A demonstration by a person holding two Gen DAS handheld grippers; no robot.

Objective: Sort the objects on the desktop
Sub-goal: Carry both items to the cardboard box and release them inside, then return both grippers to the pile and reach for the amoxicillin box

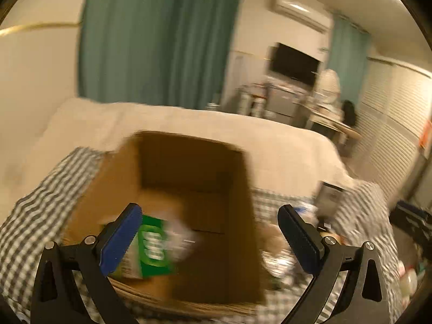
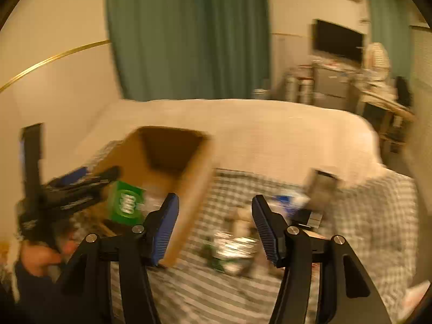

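An open cardboard box point(image 1: 189, 162) stands on a checked cloth point(image 1: 32, 216). My left gripper point(image 1: 210, 207) hangs over its mouth, open wide. A green packet point(image 1: 154, 245) sits inside the box mouth, right beside the left pad; nothing presses on it. It is too blurred to tell whether it rests on the bottom. In the right wrist view the green packet point(image 2: 125, 202) shows just under a left gripper finger point(image 2: 105, 175), at the box point(image 2: 194, 189). My right gripper point(image 2: 216, 197) is open and empty, above a heap of small items point(image 2: 232, 245) on the cloth.
A grey upright packet point(image 2: 321, 181) and blue-white items point(image 2: 289, 202) lie beyond the heap. A hand point(image 2: 40, 256) holds the left gripper. A cream-covered bed point(image 2: 270, 135) lies behind the cloth, then green curtains and a television. Everything is motion-blurred.
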